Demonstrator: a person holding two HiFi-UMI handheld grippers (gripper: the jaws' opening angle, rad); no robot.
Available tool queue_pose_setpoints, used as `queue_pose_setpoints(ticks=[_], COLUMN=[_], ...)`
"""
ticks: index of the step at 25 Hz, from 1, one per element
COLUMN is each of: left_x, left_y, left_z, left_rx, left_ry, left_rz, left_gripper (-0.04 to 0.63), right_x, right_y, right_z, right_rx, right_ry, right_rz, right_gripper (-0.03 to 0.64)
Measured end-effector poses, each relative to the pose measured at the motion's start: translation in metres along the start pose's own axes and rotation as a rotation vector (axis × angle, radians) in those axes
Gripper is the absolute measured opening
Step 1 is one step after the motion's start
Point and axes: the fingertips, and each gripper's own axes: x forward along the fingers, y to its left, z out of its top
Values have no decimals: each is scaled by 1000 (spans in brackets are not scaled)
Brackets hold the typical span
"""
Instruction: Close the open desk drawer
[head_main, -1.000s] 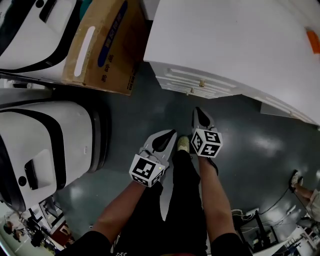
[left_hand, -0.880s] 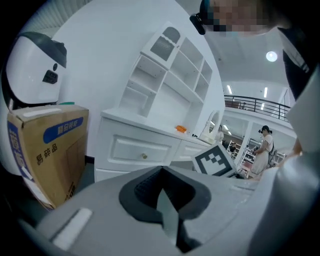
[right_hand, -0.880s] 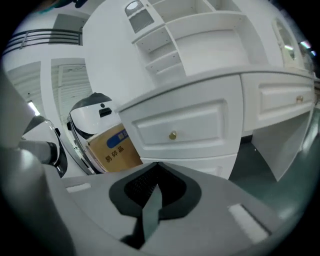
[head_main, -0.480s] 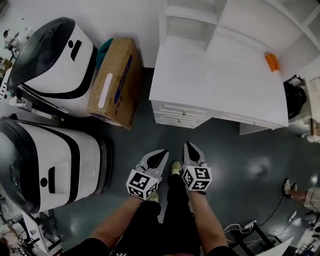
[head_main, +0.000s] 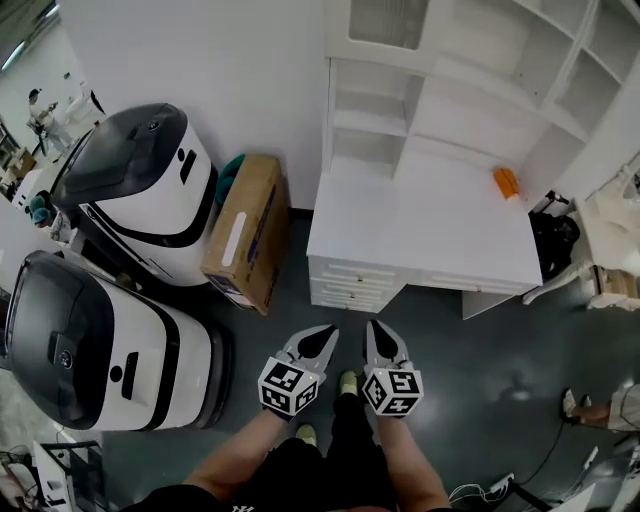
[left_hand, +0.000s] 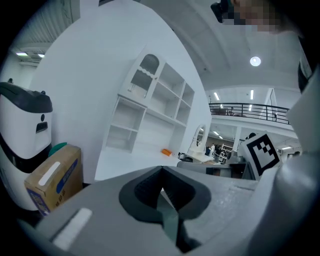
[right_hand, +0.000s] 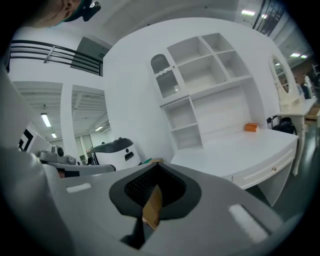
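Observation:
A white desk (head_main: 430, 225) with shelves stands ahead of me. Its stack of drawer fronts (head_main: 350, 285) shows under the left end of the desktop; from here I cannot tell whether one stands out. My left gripper (head_main: 328, 331) and right gripper (head_main: 370, 326) hang side by side over the dark floor, short of the drawers and touching nothing. Both are shut and empty, jaws meeting at the tips. The left gripper (left_hand: 161, 170) faces the desk's left side. In the right gripper view, the right gripper (right_hand: 156, 166) looks at a drawer front (right_hand: 265, 167) with a small knob.
Two large white-and-black machines (head_main: 140, 190) (head_main: 90, 350) stand at the left, with a cardboard box (head_main: 250, 240) leaning between them and the desk. An orange object (head_main: 505, 182) lies on the desktop. A black bag (head_main: 550, 245) sits right of the desk. Cables (head_main: 480, 480) lie bottom right.
The head view has pulled back and up, so the desk and drawers now lie farther from both grippers. The grippers have drawn closer together and stayed shut.

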Motion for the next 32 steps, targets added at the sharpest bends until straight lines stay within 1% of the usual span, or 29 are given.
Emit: queue_pose_setpoints(ticks=[5, 8, 12, 18, 21, 27, 32], left_x=[-21, -29, -37, -52, -58, -66, -69], left_y=[-24, -32, -43, -54, -55, -58, -62], left_z=[33, 58, 77, 91, 100, 103, 100], left_rx=[-3, 3, 12, 18, 36, 52, 60], left_ry=[-35, -62, -92, -114, -123, -133, -134], left_rz=[-16, -22, -33, -25, -12, -3, 0], left_gripper=[2, 2, 0, 2, 0, 2, 2], right_x=[-29, -41, -59, -77, -78, -83, -89], right_y=[28, 43, 53, 67, 72, 84, 84], right_z=[44, 67, 86, 99, 105, 104, 103], right_rx=[-17, -46, -66, -74, -64, -70, -68], right_ry=[-65, -93, -129, -145, -150, -155, -161], right_rz=[31, 54, 61, 81, 94, 115, 117], right_gripper=[20, 20, 20, 20, 20, 20, 20])
